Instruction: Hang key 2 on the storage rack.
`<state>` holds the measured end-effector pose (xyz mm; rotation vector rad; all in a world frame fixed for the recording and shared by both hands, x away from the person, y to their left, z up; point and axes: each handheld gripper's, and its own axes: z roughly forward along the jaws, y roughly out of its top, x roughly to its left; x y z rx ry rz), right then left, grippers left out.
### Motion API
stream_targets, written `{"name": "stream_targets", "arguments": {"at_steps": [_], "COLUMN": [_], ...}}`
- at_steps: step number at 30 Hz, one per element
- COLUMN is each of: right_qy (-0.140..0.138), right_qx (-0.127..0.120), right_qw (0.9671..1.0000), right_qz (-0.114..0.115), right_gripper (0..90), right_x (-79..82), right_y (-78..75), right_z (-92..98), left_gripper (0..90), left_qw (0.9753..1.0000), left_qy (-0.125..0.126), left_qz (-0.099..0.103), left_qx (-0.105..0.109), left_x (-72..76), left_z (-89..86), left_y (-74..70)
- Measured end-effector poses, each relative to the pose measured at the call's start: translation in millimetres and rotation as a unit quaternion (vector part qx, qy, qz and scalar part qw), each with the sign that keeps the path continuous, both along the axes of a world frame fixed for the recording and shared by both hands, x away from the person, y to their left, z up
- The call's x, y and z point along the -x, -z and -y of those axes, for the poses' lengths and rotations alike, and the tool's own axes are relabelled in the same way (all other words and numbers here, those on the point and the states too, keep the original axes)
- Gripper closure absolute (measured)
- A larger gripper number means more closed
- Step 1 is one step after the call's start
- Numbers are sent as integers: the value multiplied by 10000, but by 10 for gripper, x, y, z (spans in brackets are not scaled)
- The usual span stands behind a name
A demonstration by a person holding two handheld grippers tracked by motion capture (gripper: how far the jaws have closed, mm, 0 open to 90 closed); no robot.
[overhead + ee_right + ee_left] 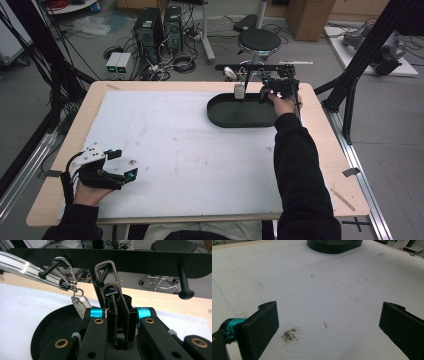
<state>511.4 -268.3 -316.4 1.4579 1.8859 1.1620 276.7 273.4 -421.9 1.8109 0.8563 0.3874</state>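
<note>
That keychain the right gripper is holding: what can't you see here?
- Keychain, right gripper view: its lower part is hidden between the right gripper's shut jaws.
- Keychain, high view: too small to make out.
- Key fob, right gripper view: its lower end is hidden behind the gripper.

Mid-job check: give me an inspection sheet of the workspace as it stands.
Surface: white mat on a wooden table, with small stains.
Job's things: key ring with strap hangs on the middle peg of the black rack; a second key ring with fob on the next peg; black tray beneath.
Clutter: nothing seen.
Grippers: right tongs shut on the strap; left tongs open, over the mat.
Cables: tangle on the floor.
Surroundings: computer towers, stool, cardboard box.
</note>
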Motion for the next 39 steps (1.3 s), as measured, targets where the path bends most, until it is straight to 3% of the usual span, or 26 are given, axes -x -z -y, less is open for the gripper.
{"name": "stream_targets", "arguments": {"at_steps": [7,9,12,14,15,17,19,22,25,27,39], "right_qy": [28,51,36,-2,-52,-278,-394,-542,-624,-649,-726], "right_qx": [-65,-19,58,81,60,-26,60,231,81,35,7], "right_qw": [10000,10000,9999,9998,9998,9993,9990,9980,9980,9978,9974], "right_qz": [32,71,-159,-190,-182,-230,-212,-208,-74,-103,-21], "right_gripper": [819,672,529,439,393,208,97,7,7,7,7], "right_x": [-36,-13,13,35,48,66,93,130,198,246,578], "right_y": [42,73,83,67,55,36,21,19,38,70,128], "right_z": [-16,-31,-36,-35,-31,-22,-31,-53,-37,-16,180], "left_gripper": [30,30,30,30,30,30,30,30,30,30,30], "left_qw": [10000,10000,10000,10000,10000,10000,10000,10000,10000,10000,10000], "left_qy": [6,9,19,19,31,28,25,20,25,35,0], "left_qz": [10,10,16,14,12,14,31,21,27,39,33], "left_qx": [7,5,9,9,2,9,-2,1,14,9,48], "left_x": [-3,-3,-3,2,3,7,9,14,20,20,22], "left_z": [-7,-9,-7,0,-1,0,-2,0,2,3,0], "left_y": [3,4,4,3,1,-1,-2,-5,-9,-9,-13]}}
